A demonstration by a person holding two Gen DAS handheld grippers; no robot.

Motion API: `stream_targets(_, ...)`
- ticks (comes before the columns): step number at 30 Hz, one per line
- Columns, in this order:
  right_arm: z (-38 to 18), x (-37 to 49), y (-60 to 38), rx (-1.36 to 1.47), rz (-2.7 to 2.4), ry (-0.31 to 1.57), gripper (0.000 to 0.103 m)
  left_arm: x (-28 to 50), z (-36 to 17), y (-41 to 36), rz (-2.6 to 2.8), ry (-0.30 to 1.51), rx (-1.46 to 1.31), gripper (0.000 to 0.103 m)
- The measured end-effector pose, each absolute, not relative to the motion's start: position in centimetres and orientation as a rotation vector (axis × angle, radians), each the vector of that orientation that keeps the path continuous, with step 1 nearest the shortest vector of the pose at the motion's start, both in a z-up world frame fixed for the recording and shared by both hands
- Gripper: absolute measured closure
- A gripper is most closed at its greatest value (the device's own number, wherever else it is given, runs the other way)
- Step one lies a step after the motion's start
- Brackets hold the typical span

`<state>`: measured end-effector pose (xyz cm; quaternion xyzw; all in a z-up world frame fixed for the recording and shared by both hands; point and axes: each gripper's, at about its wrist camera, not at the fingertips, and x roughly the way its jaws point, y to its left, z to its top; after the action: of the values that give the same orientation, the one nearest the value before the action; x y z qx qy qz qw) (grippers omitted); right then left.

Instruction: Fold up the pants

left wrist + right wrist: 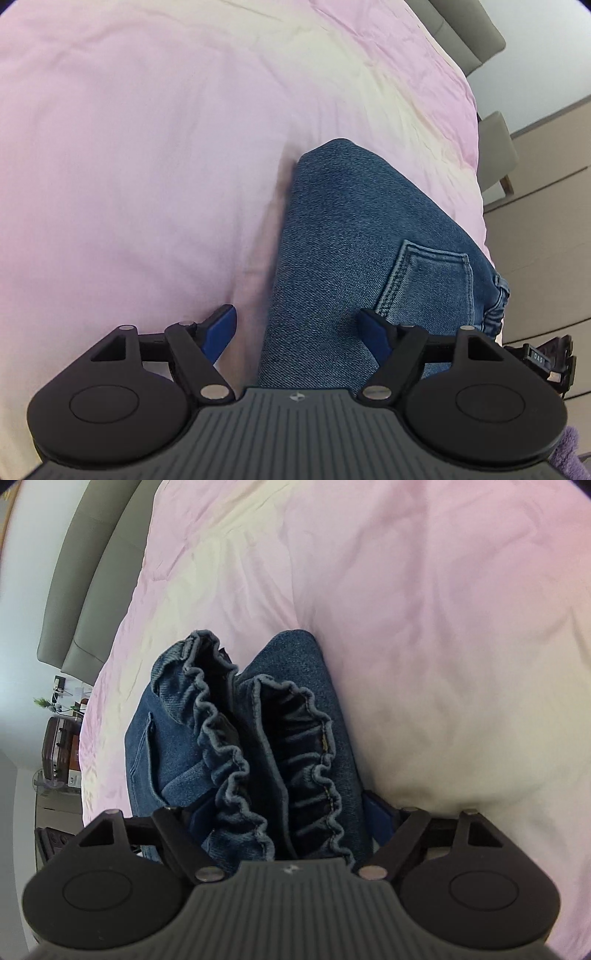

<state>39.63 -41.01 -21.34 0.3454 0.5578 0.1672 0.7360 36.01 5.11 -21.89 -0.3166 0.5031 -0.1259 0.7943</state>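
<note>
Blue denim pants (354,236) lie folded on a pink bed cover (147,147), a back pocket facing up. My left gripper (299,325) is wide open, its blue fingers straddling the near edge of the folded denim. In the right wrist view the pants (258,738) show their ruffled elastic waistband stacked in two layers. My right gripper (284,812) has its jaws spread around the waistband end; one blue finger (376,812) shows at the right, the left one is mostly hidden by denim.
The pink and cream bed cover (443,627) fills most of both views. A grey headboard (85,590) and a nightstand with a suitcase (59,753) stand beyond the bed edge. Wooden flooring (546,206) shows past the bed's right edge.
</note>
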Motion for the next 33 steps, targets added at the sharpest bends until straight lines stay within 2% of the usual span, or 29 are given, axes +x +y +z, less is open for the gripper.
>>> stream_targets(4,-21.8,39.4,-41.1,0.769,0.372,1.203,0.029,35.3,-22.4,4.2,-0.237,1.029,-0.684,0.025)
stream_targets(6,-21.7,39.0,-40.9,0.755,0.361,1.192,0.032,35.1,-22.5,4.4,-0.238,1.018,-0.717,0.036)
stream_targets(7,-21.4,38.9,-40.7,0.746,0.353,1.190,0.036,35.1,-22.6,4.6,-0.248,1.019,-0.757,0.050)
stream_targets(9,-20.5,38.7,-40.1,0.725,0.333,1.184,0.042,35.0,-22.3,4.8,-0.231,1.020,-0.782,0.056)
stream_targets(13,-18.2,38.0,-38.8,0.655,0.293,1.158,0.052,34.6,-20.4,3.9,-0.213,0.994,-0.742,0.079)
stream_targets(17,-15.3,37.2,-38.0,0.608,0.273,1.130,0.057,34.4,-18.6,3.8,-0.219,0.979,-0.729,0.083)
stream_targets(23,-10.7,35.0,-36.8,0.576,0.286,1.116,0.058,32.7,-15.2,4.7,-0.244,0.954,-0.700,0.084)
stream_targets(33,-6.7,32.2,-29.7,0.597,0.387,1.079,0.058,27.4,-9.9,11.3,-0.165,0.864,-0.673,0.084)
